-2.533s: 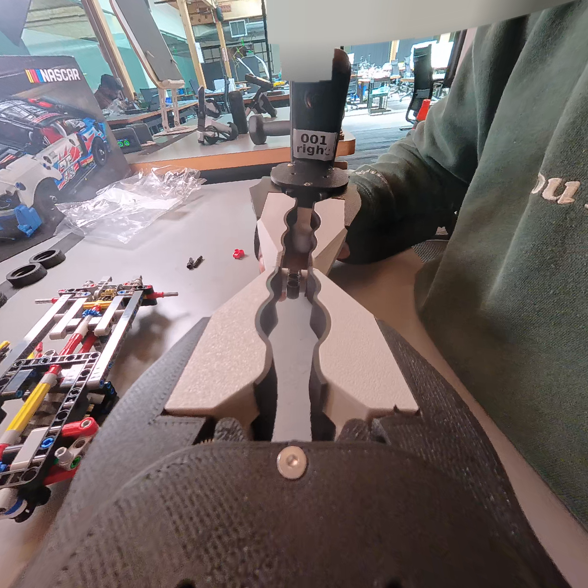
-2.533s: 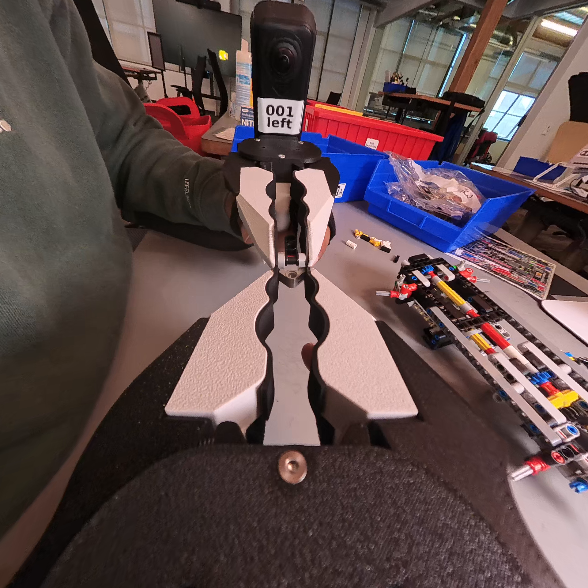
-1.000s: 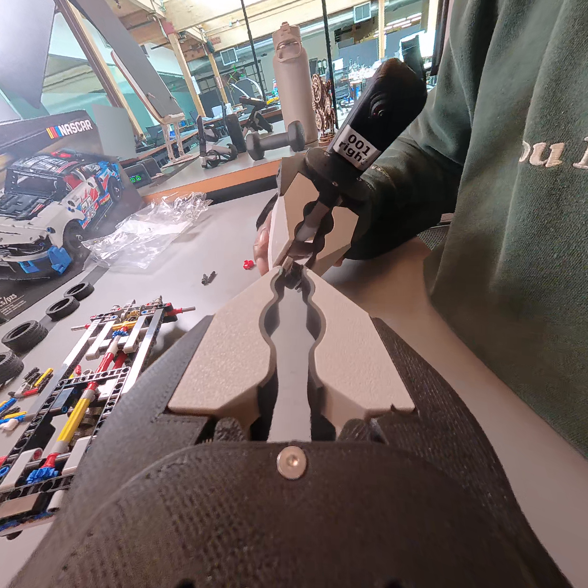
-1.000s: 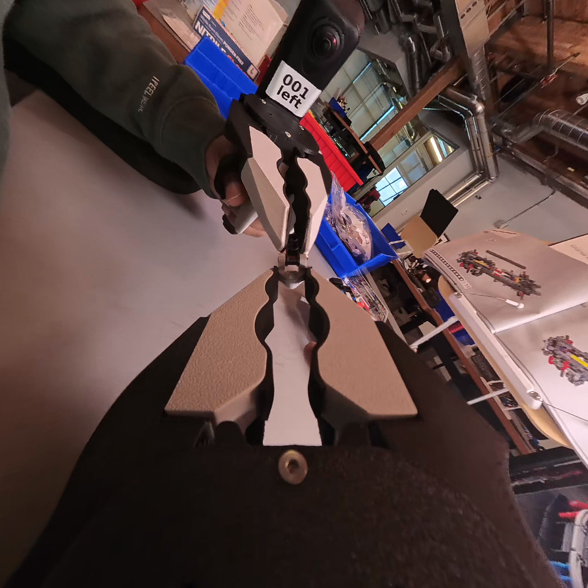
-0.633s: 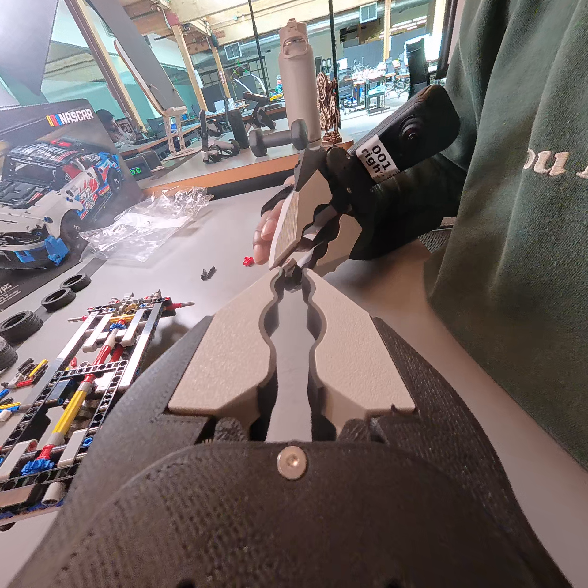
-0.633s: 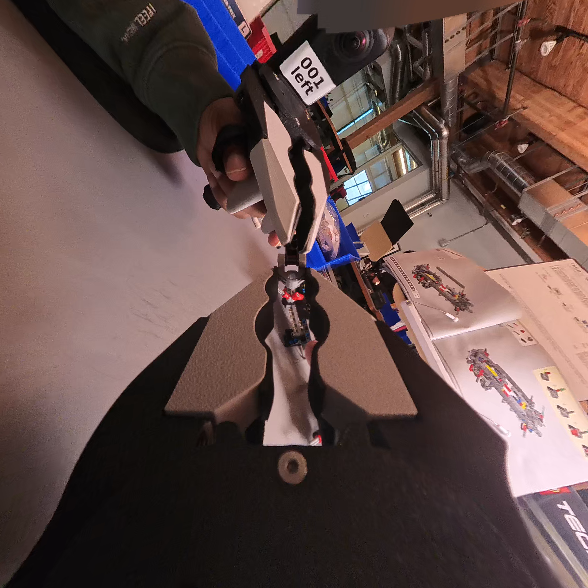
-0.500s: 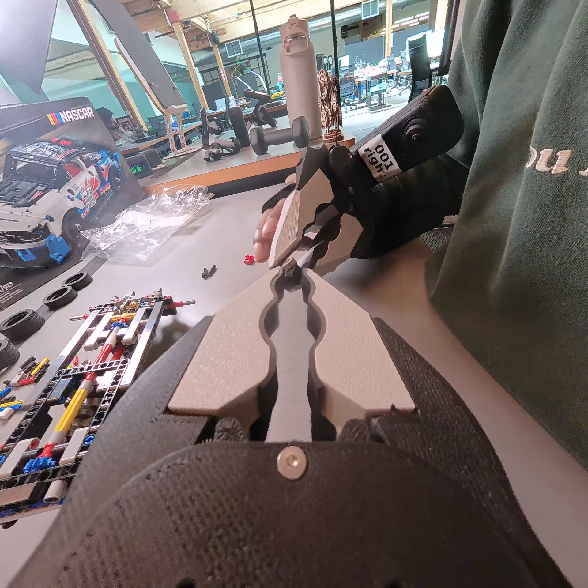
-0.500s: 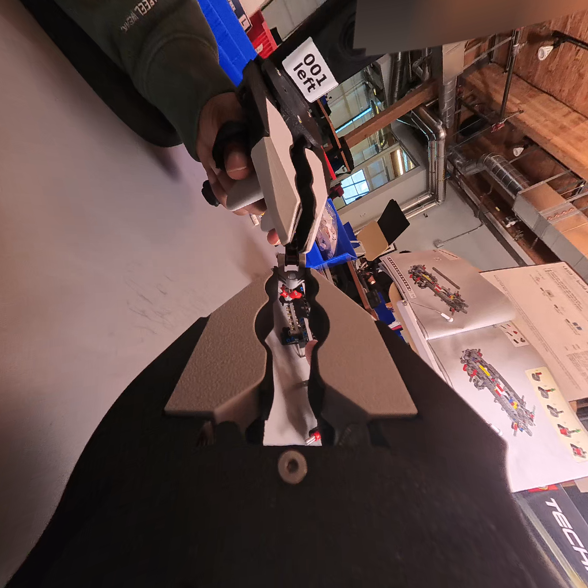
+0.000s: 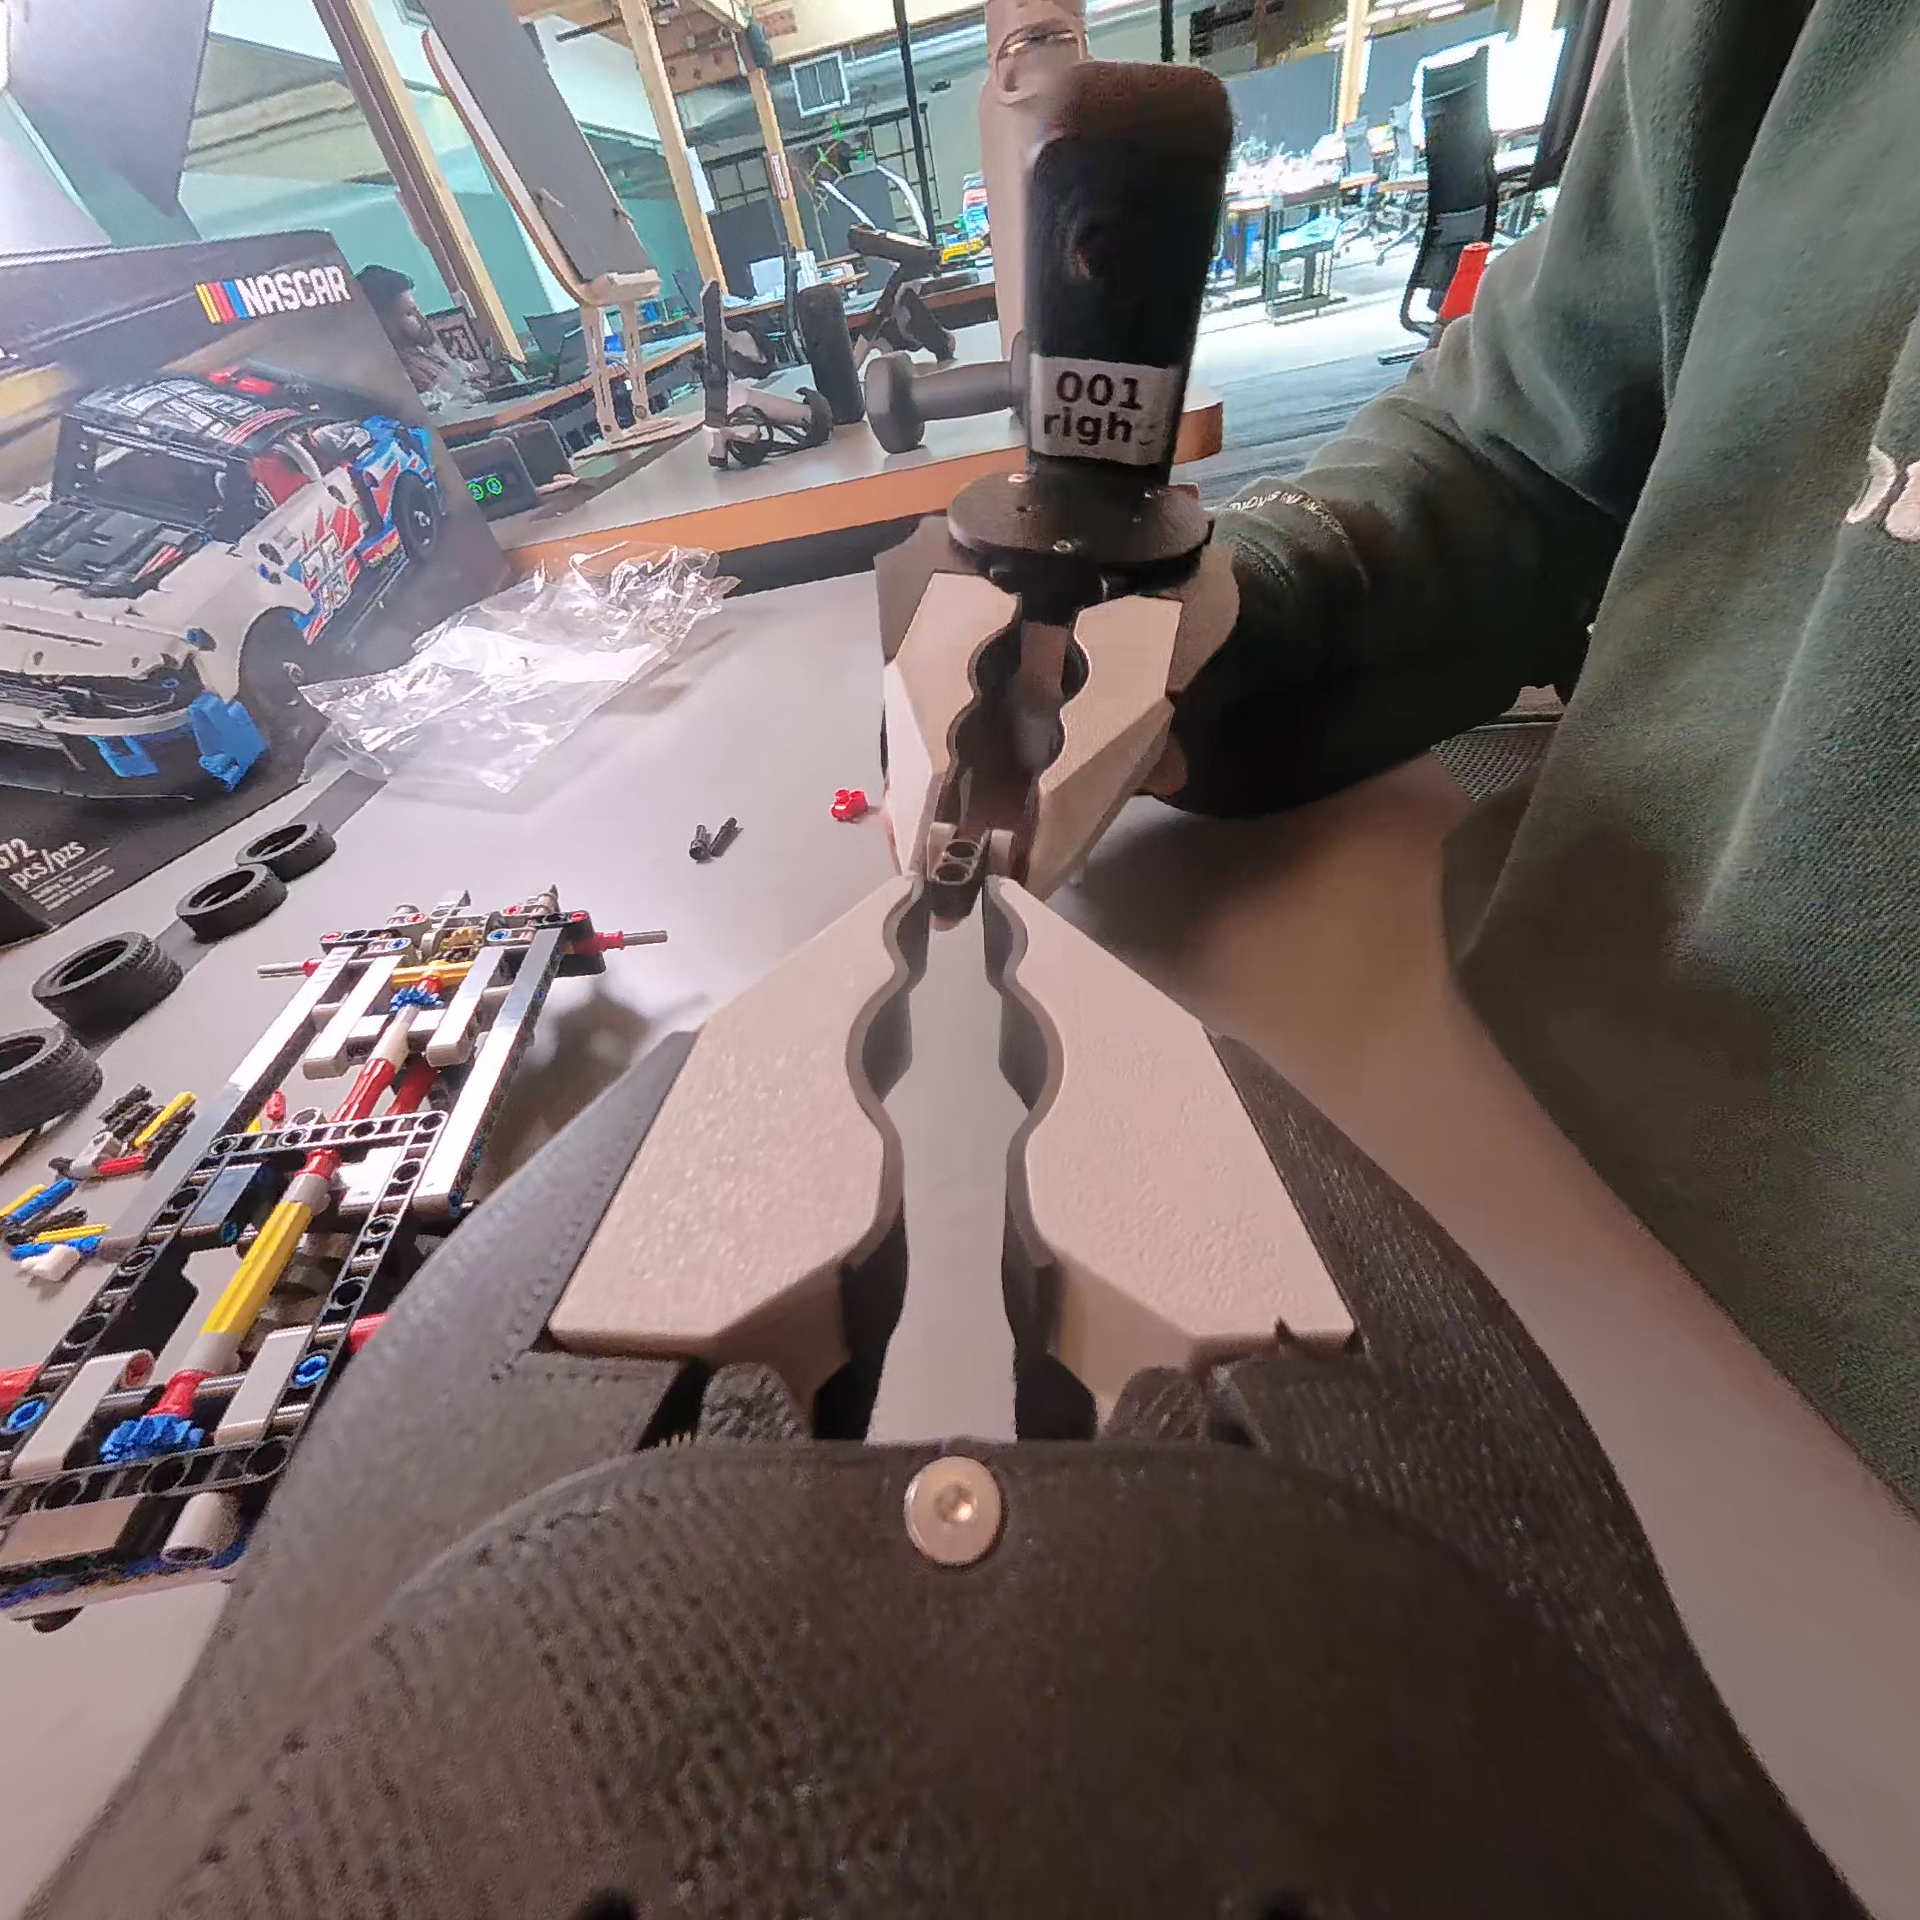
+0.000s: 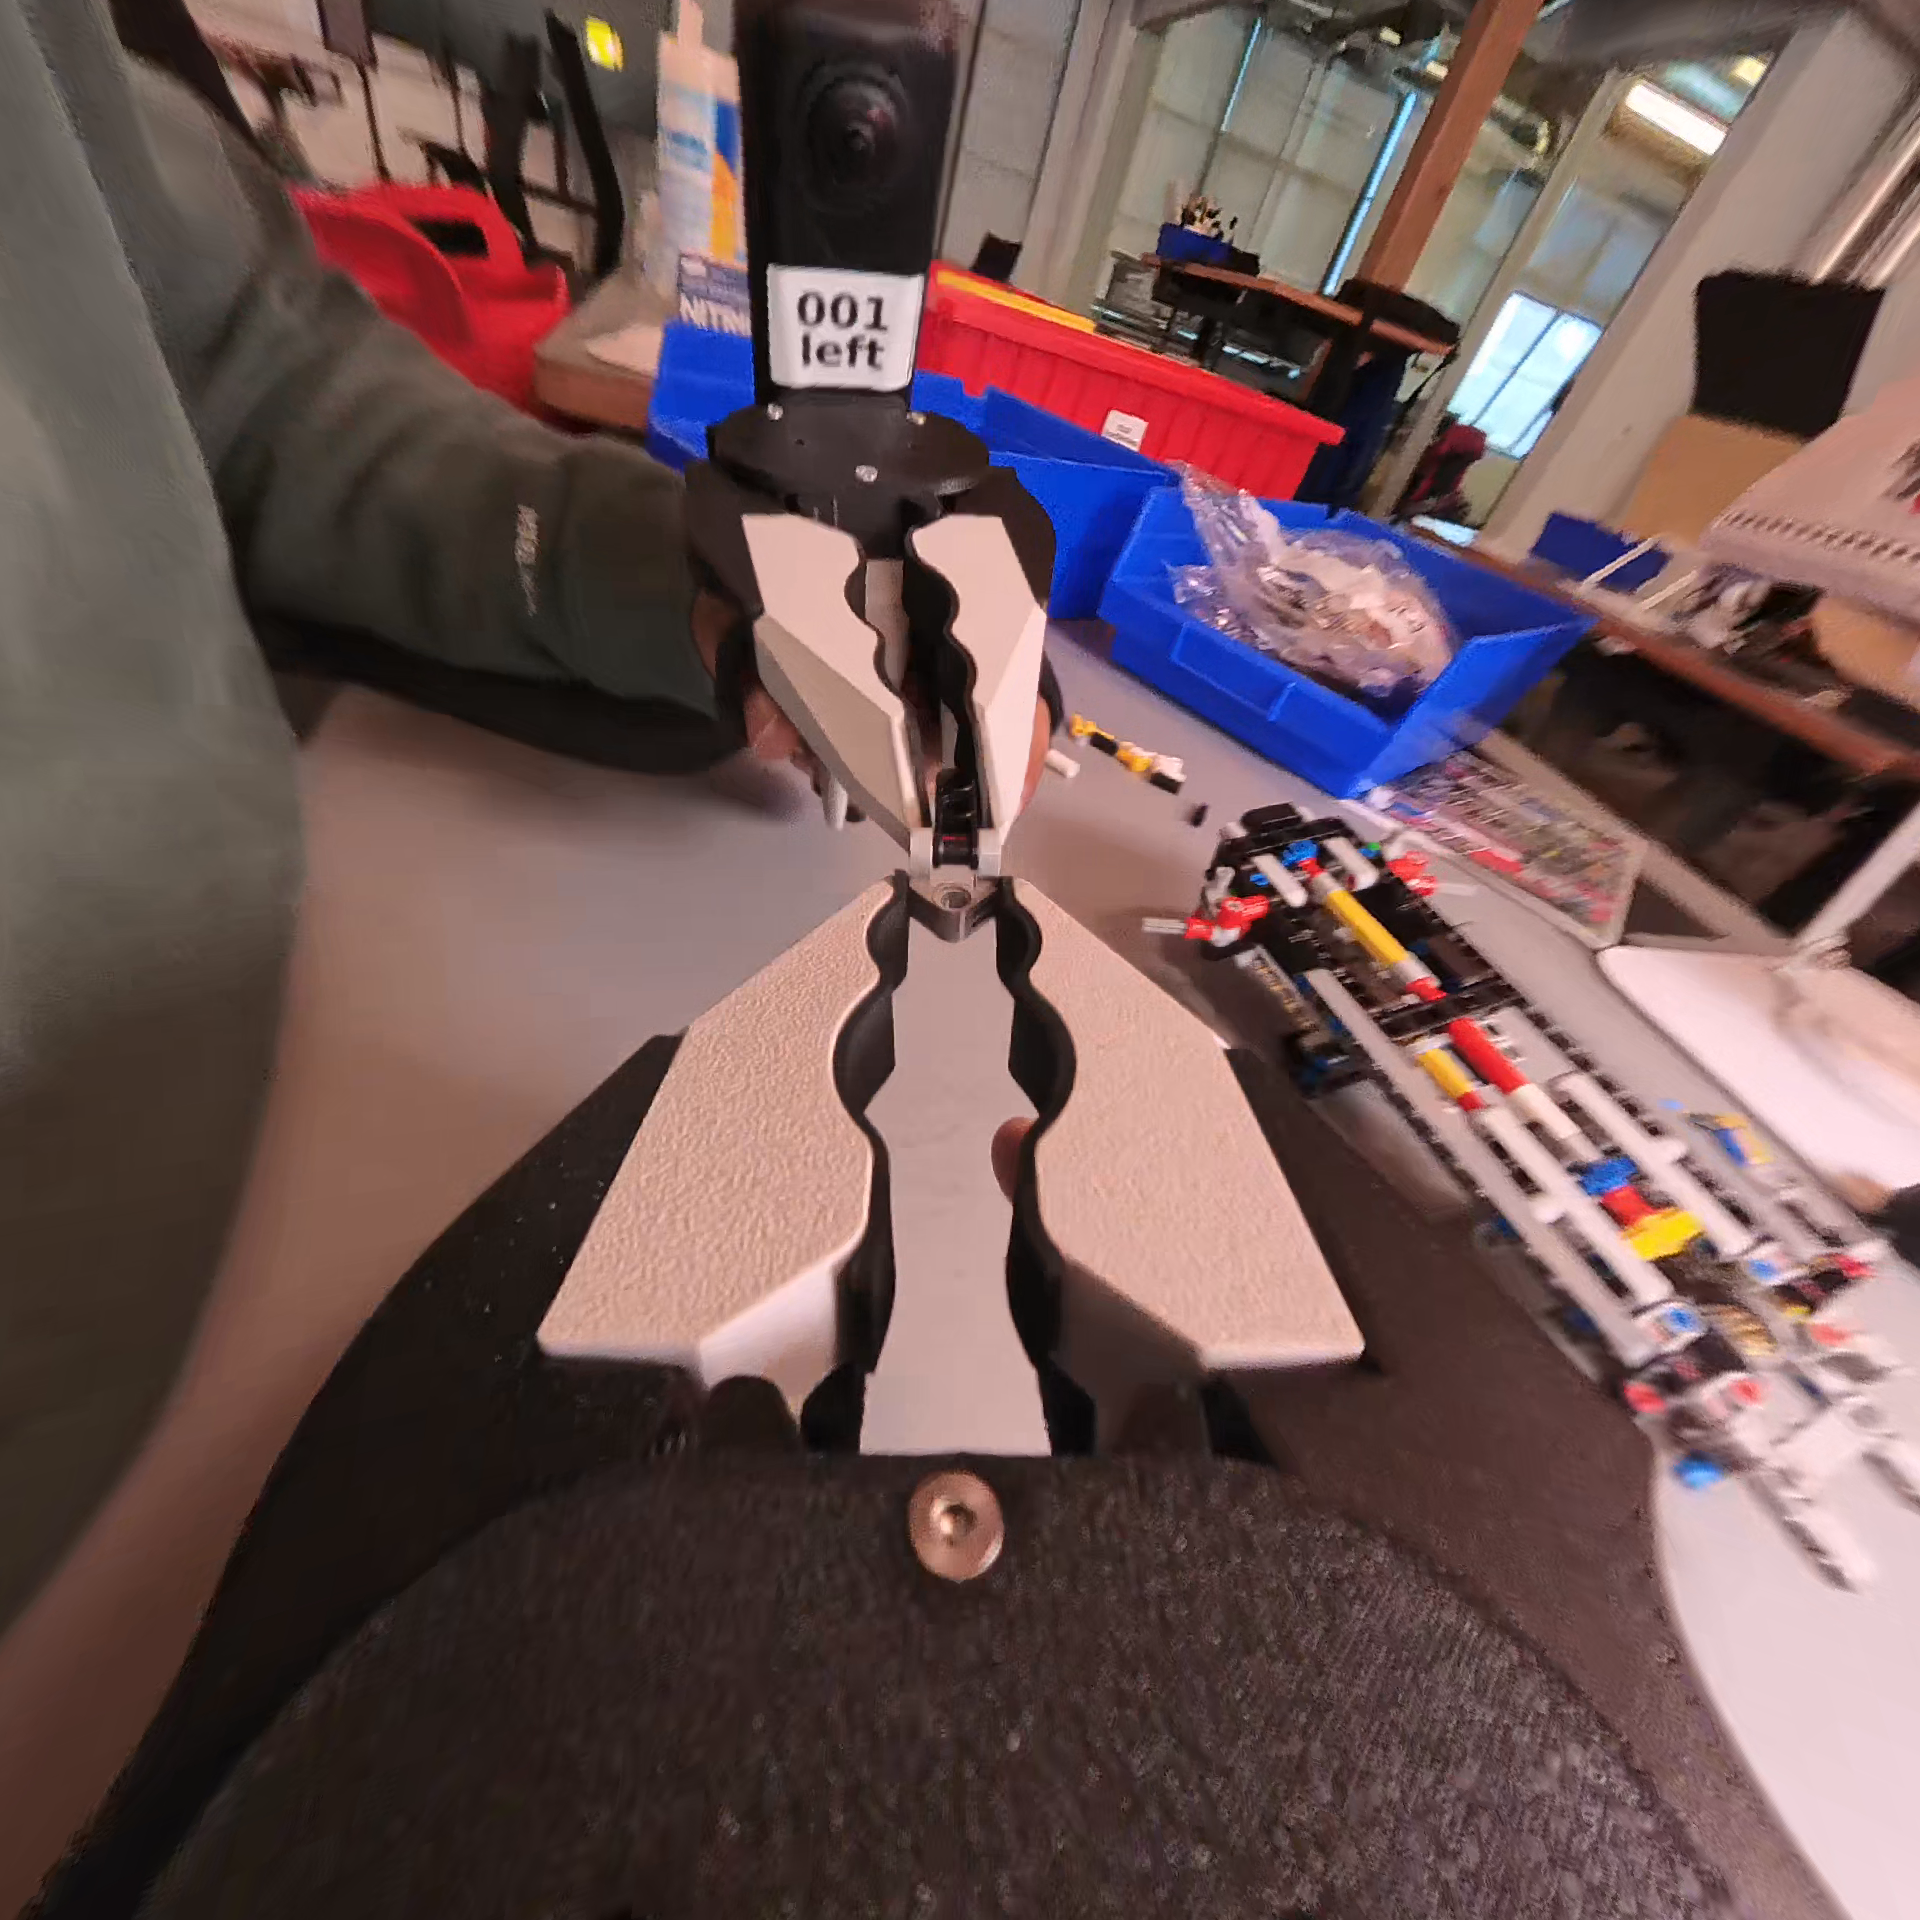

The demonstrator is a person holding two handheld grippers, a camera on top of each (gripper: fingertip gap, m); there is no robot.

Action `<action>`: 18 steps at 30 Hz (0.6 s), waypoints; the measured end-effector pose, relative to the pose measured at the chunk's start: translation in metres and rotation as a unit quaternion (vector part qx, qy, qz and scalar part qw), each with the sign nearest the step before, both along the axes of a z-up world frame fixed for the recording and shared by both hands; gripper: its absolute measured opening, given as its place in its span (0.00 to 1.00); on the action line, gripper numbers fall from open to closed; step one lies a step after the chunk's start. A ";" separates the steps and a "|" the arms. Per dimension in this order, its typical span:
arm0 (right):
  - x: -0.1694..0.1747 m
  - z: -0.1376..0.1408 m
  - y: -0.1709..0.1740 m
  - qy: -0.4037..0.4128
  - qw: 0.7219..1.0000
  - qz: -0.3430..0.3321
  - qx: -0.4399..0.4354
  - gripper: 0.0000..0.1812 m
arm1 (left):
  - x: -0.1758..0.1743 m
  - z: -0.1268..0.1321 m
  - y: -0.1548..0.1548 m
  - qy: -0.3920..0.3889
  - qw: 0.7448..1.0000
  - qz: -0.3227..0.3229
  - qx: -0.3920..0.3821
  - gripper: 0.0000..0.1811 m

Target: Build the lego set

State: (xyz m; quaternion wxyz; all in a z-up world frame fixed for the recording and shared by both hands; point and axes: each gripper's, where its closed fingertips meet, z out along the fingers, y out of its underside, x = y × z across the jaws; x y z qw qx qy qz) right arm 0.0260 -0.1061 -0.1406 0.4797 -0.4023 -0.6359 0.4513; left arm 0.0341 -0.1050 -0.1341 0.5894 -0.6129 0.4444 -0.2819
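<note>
My left gripper [image 9: 956, 899] is shut on a small black lego piece [image 10: 951, 816]. My right gripper [image 10: 954, 896] is shut on a small light grey connector [image 10: 954, 902] with a round hole. The two grippers stand tip to tip above the grey table, and the two pieces touch between them. The right gripper shows upright in the left wrist view [image 9: 966, 842], and the left gripper shows upright in the right wrist view [image 10: 954, 831]. The long lego chassis [image 9: 312, 1122] lies flat on the table to the left; it also shows in the right wrist view [image 10: 1507, 1091].
Black tyres [image 9: 104, 971], the set's box [image 9: 208, 520], an empty clear bag [image 9: 520, 675], a red piece [image 9: 847, 803], black pins [image 9: 715, 836] and loose parts [image 9: 62, 1195] lie left. A blue bin [image 10: 1330, 665] stands behind. A green sleeve [image 9: 1714, 727] fills the right. Both grippers' tips are close together, under 4 cm apart.
The right gripper, rolled well over to one side half a second ago, has turned back upright. Both grippers have stayed shut on their pieces, tip to tip.
</note>
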 end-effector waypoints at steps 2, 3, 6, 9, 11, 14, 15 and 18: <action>0.001 0.005 -0.002 -0.003 0.997 0.021 -0.071 0.07 | 0.000 -0.002 0.001 0.004 1.000 0.005 -0.002 0.03; 0.001 0.007 -0.002 -0.005 0.994 0.030 -0.109 0.07 | 0.000 -0.002 0.002 0.004 1.000 0.007 -0.003 0.03; 0.001 0.013 0.007 -0.015 0.974 0.038 -0.225 0.07 | -0.002 0.002 0.002 -0.007 1.000 0.008 -0.004 0.05; 0.003 0.018 0.014 -0.018 0.947 0.053 -0.315 0.07 | -0.004 0.005 0.005 -0.012 1.000 0.022 0.001 0.06; 0.003 0.018 0.015 -0.024 0.935 0.059 -0.348 0.07 | -0.006 0.006 0.008 -0.015 0.999 0.031 0.003 0.06; 0.003 0.014 0.013 -0.043 0.919 0.071 -0.385 0.07 | -0.009 0.008 0.012 -0.017 0.999 0.047 0.006 0.07; 0.003 0.014 0.012 -0.046 0.914 0.076 -0.396 0.07 | -0.010 0.008 0.013 -0.018 0.999 0.051 0.007 0.08; 0.003 0.015 0.011 -0.050 0.899 0.089 -0.426 0.07 | -0.010 0.009 0.014 -0.023 0.998 0.055 0.007 0.08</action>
